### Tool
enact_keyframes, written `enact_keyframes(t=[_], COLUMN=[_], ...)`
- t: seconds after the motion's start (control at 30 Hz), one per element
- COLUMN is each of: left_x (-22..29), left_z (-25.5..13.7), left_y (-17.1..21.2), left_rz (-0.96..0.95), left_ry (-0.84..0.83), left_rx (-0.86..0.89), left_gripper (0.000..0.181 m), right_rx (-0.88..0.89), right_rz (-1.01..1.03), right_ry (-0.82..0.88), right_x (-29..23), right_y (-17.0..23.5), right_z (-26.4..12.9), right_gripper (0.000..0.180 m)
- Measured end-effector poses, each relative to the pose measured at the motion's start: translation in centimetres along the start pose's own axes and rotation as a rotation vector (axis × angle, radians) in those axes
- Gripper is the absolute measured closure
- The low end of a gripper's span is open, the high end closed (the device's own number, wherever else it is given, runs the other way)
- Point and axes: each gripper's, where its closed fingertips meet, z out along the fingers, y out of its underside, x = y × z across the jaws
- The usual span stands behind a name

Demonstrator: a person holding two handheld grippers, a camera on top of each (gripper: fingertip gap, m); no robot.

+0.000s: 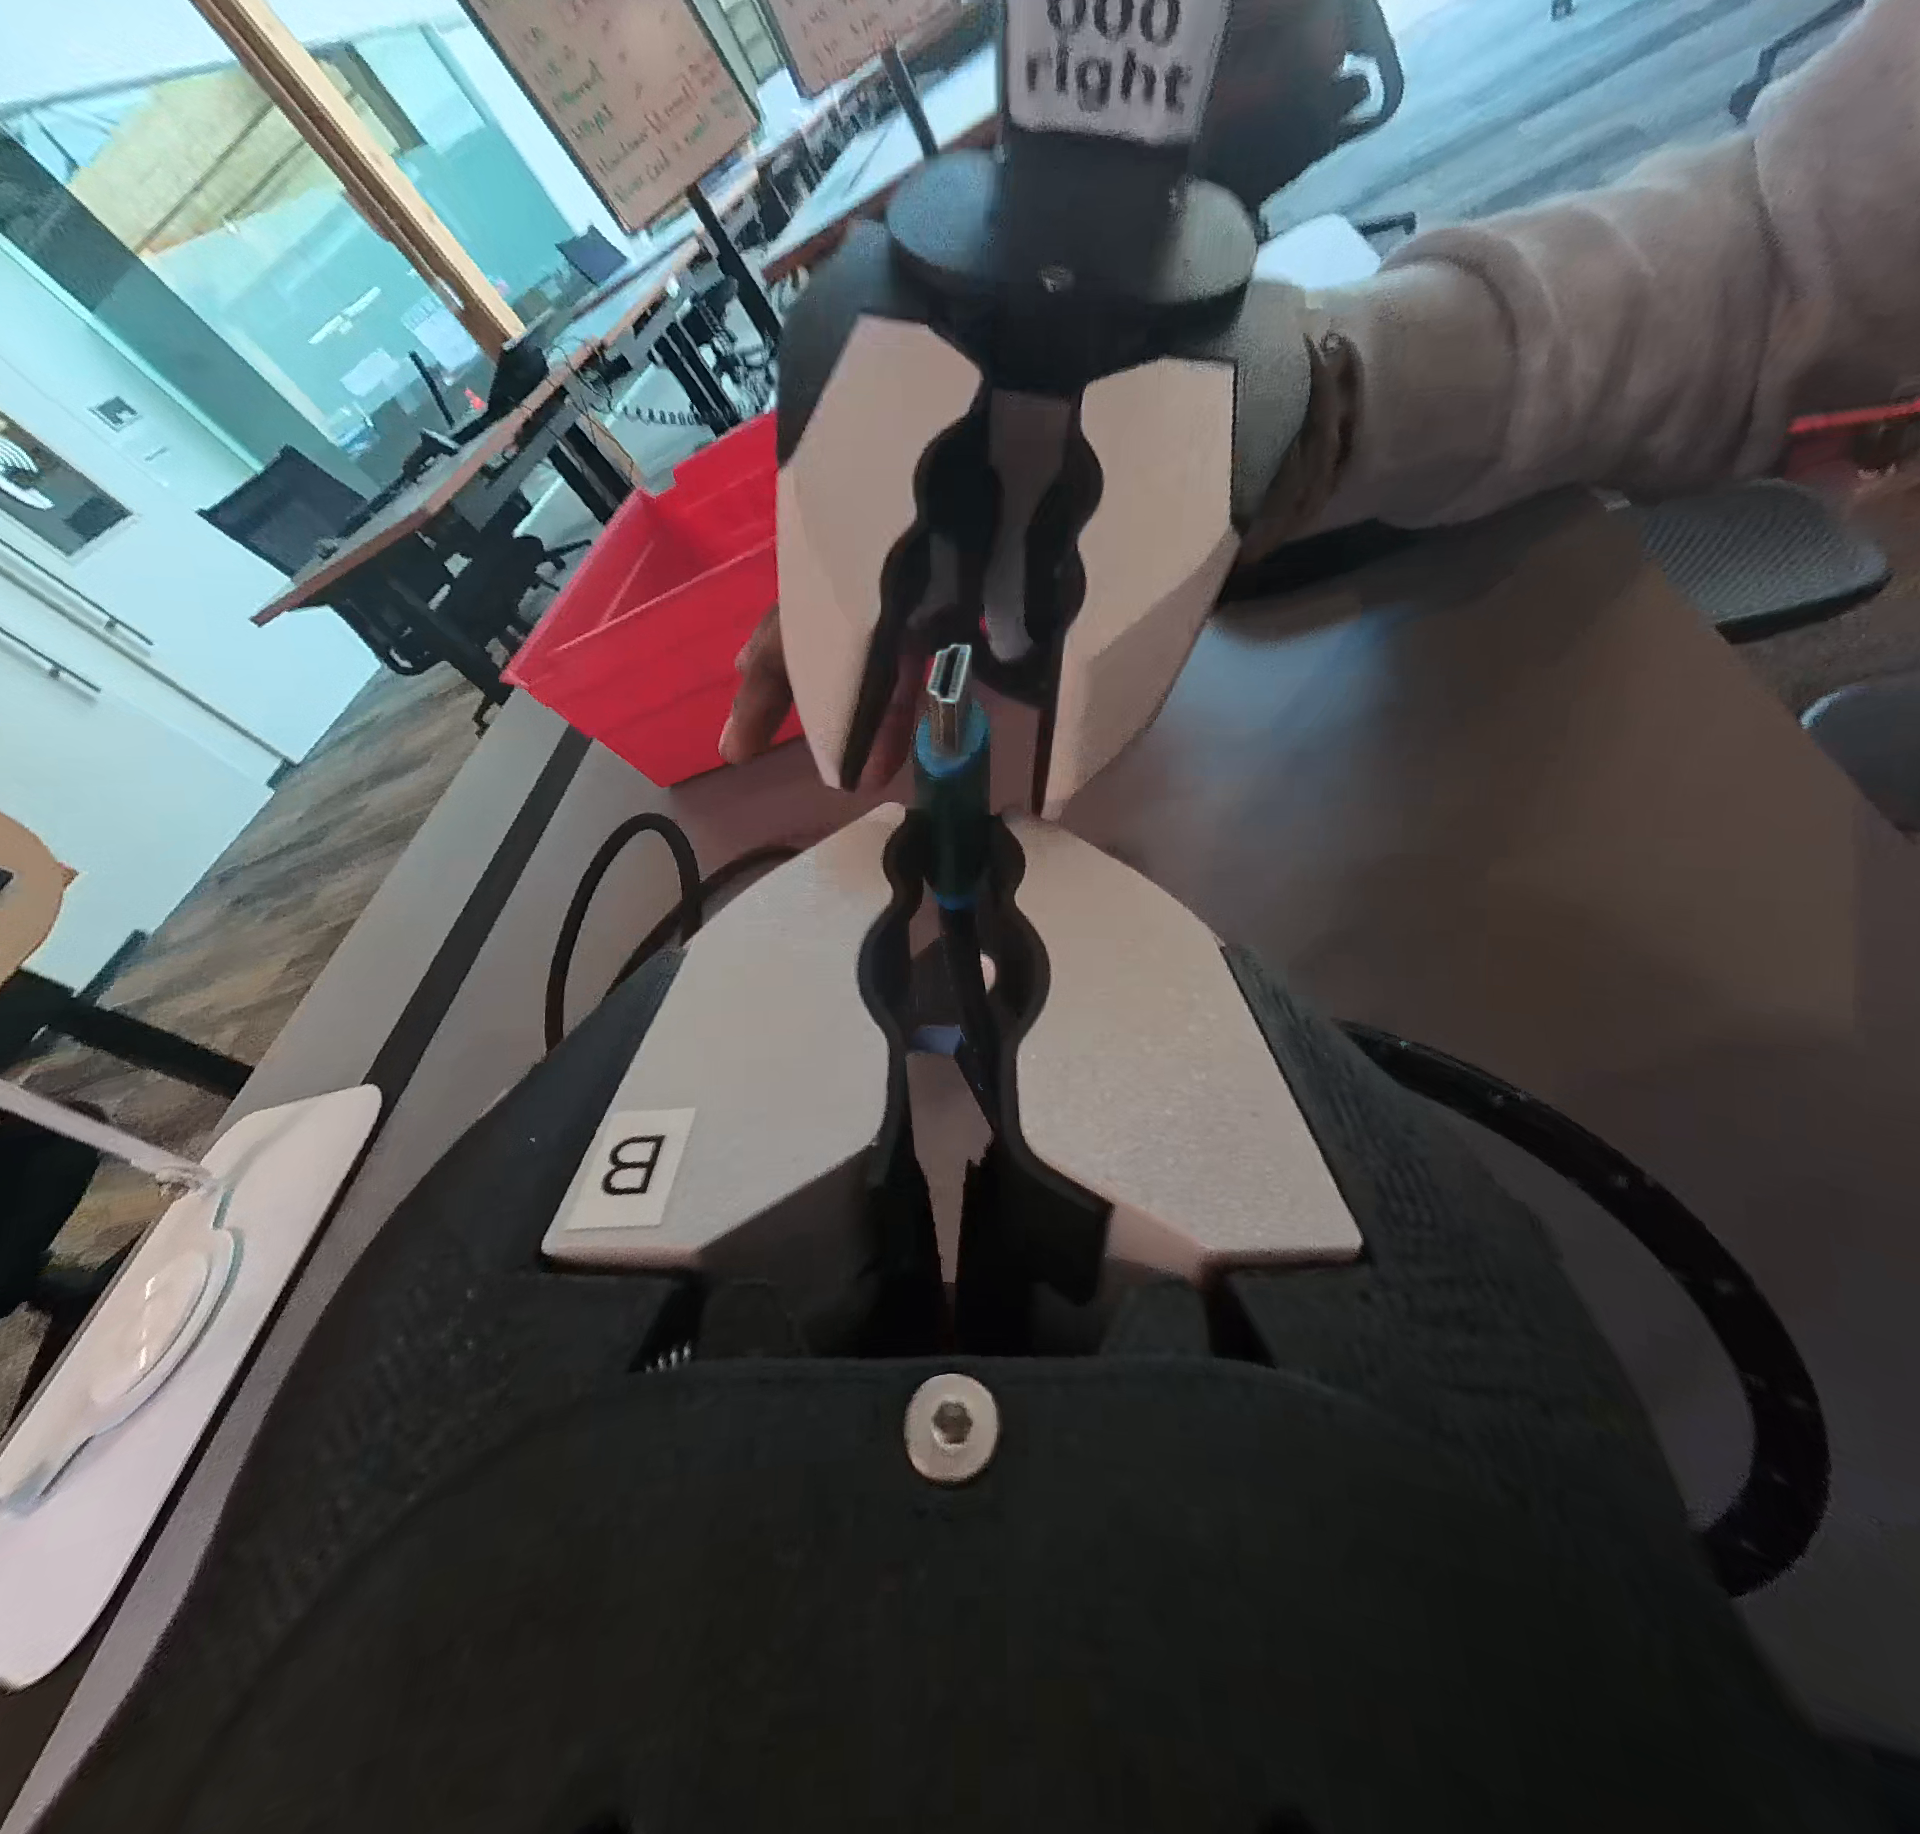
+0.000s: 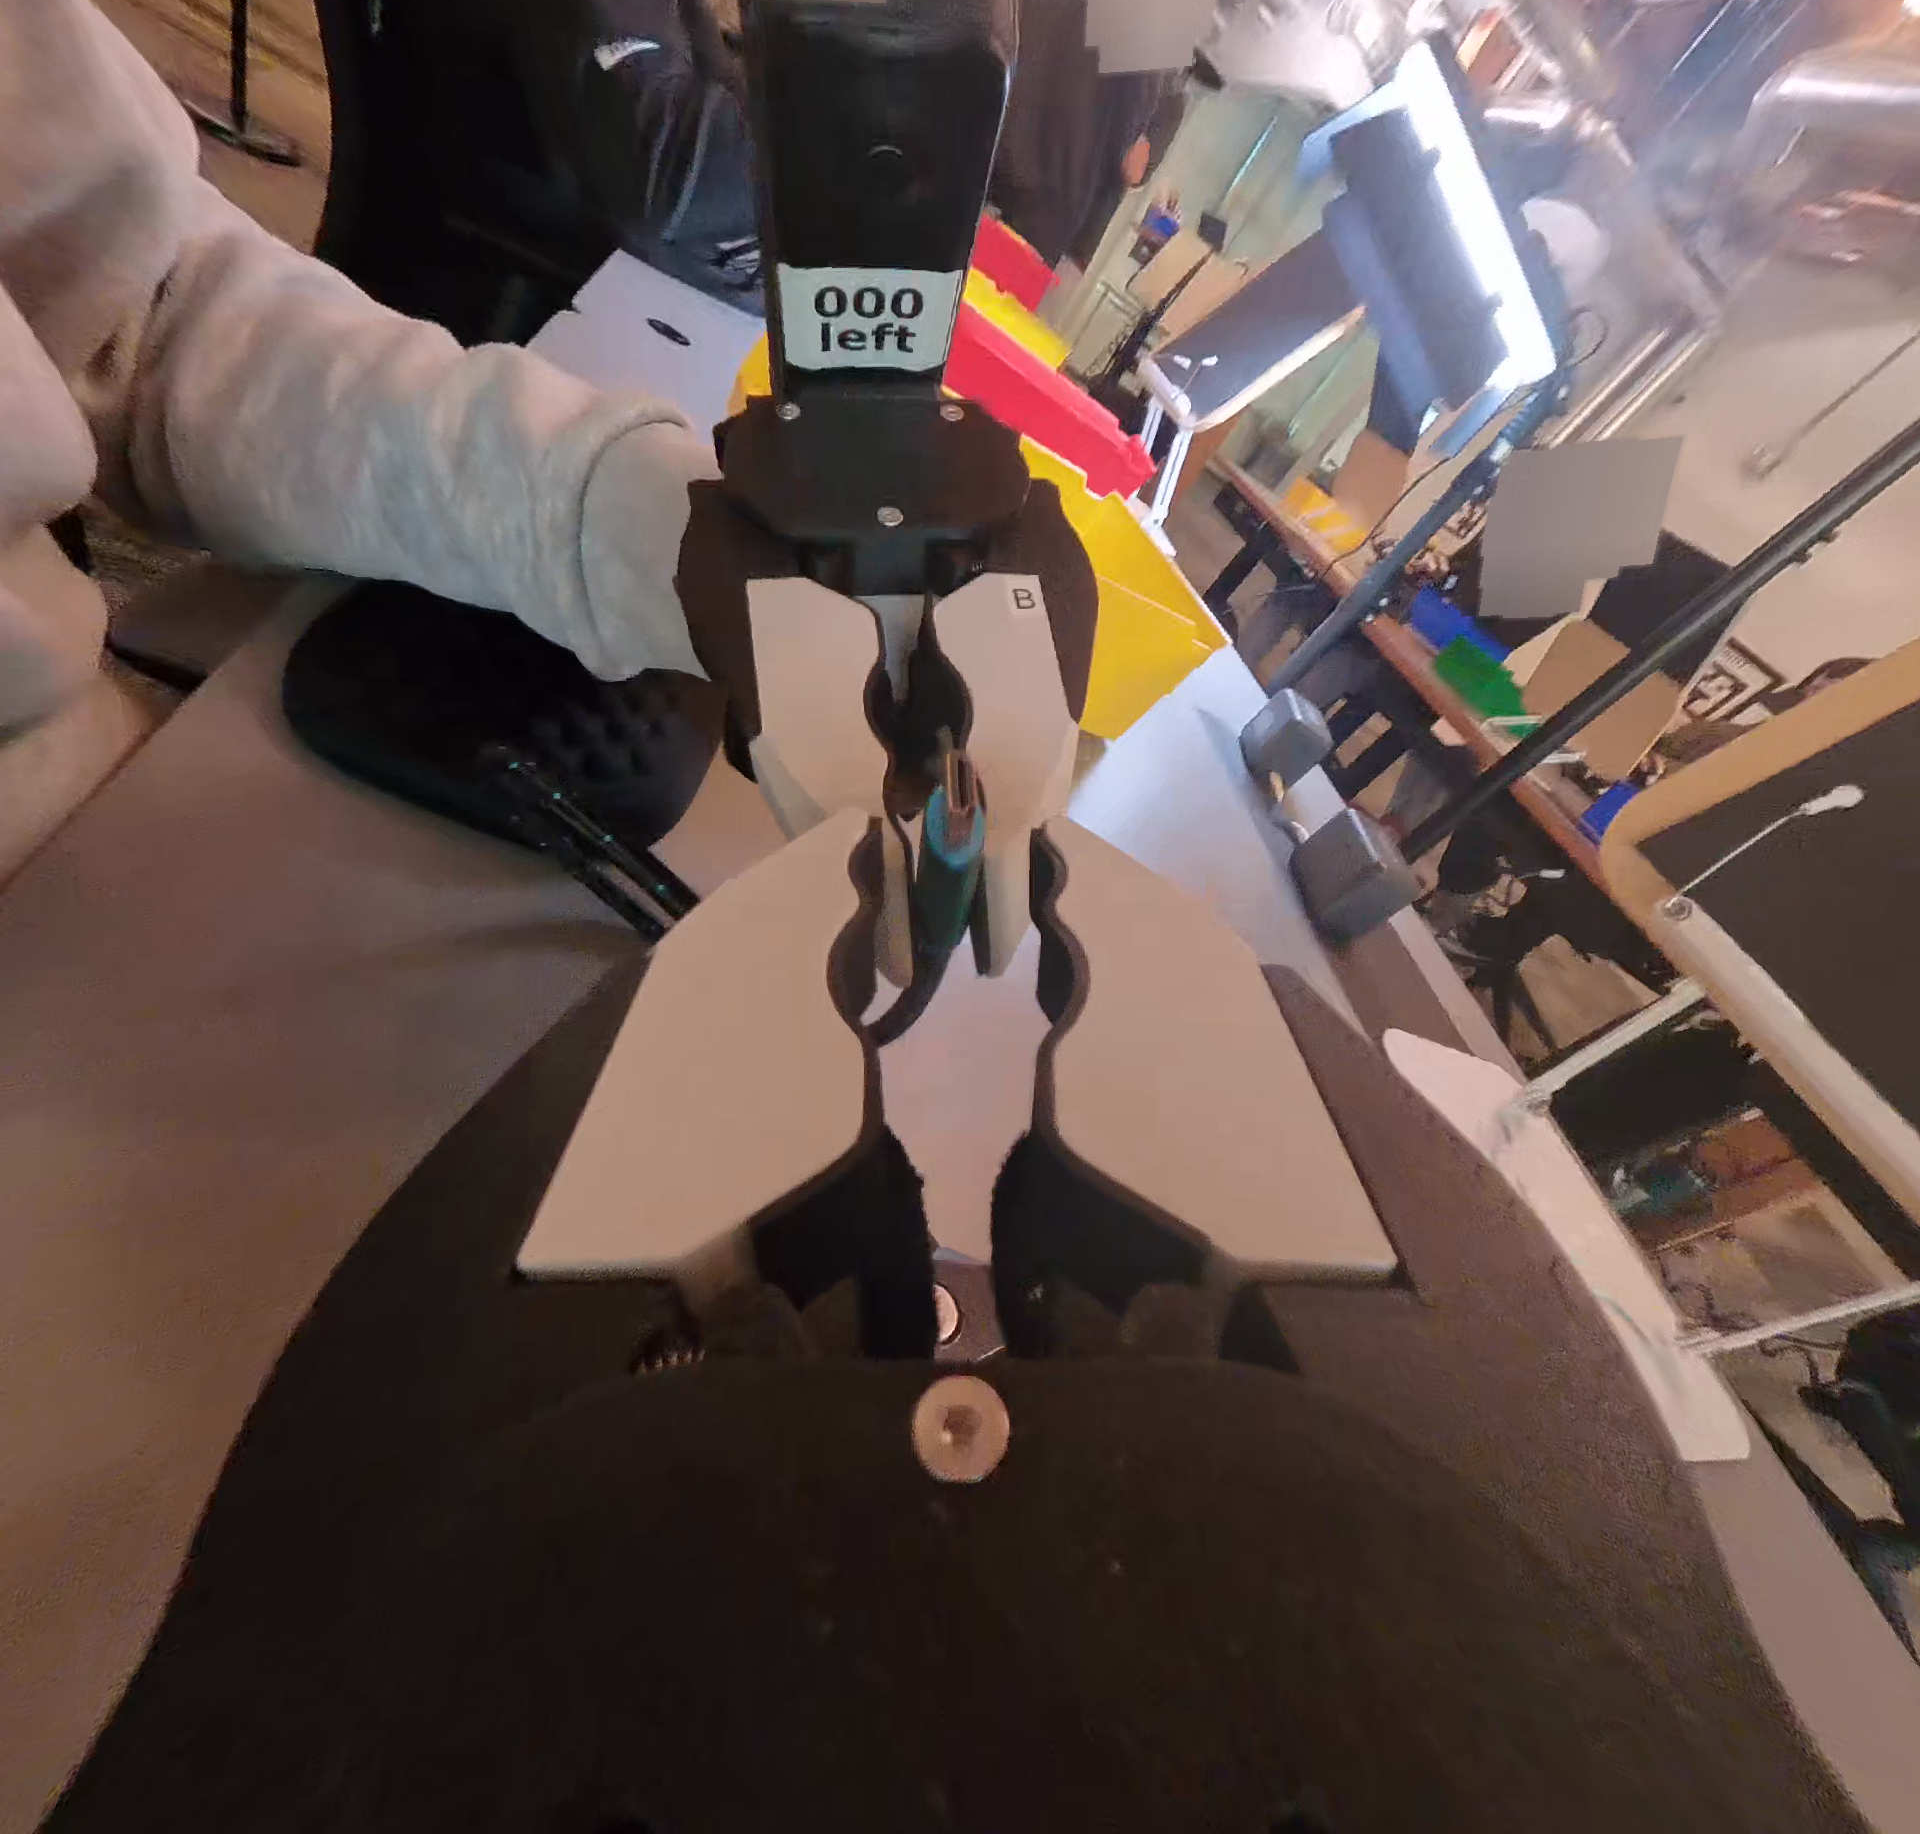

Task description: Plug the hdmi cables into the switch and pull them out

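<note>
My left tongs (image 1: 951, 828) are pinched closed on the HDMI cable (image 1: 948, 828), gripping its blue-and-black plug body between the white fingers (image 1: 790, 911). The metal connector end sticks out past the fingertips, pointing away from me, and the black cord trails back through the gap between the fingers toward me.

My right tongs (image 1: 940, 776) face the left ones head-on from the far side, tip to tip. They stand partly open: there is a clear gap between the two white fingers, and the metal end of the plug sits inside that gap. I cannot tell whether either finger touches the plug. In the right wrist view the same meeting shows from the other side: the right tongs (image 2: 956, 828) spread on either side of the blue plug (image 2: 951, 844), with the left tongs (image 2: 935, 808) behind it holding the plug.

All of this hangs above the grey tabletop (image 1: 1455, 849). A red bin (image 1: 665, 631) stands on the far left of it, and a loop of black cable (image 1: 613, 911) lies near my left tongs. In the right wrist view, yellow bins (image 2: 1132, 589) sit on the far side, and a dark padded rest (image 2: 468, 704) lies on the tabletop to the left. I cannot make out the switch in either view.
</note>
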Motion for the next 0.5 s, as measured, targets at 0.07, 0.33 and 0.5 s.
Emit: enact_keyframes(t=[0.07, 0.33, 0.5], left_x=[0.4, -2.0, -8.8], left_z=[0.3, -1.3, -6.9], left_y=[0.3, -0.7, -1.8], left_rz=[0.014, 0.043, -0.039], left_ry=[0.012, -0.109, -0.469], left_rx=[-0.021, 0.097, 0.334], left_gripper=[0.170, 0.151, 0.147], right_rx=[-0.010, -0.066, 0.055], right_rz=[0.000, -0.030, -0.090], right_ry=[-0.016, 0.044, 0.068], right_x=[-0.2, 1.0, 1.6], right_y=[0.0, 0.2, -2.4], right_z=[0.0, -0.9, -2.6], right_gripper=[0.165, 0.169, 0.169])
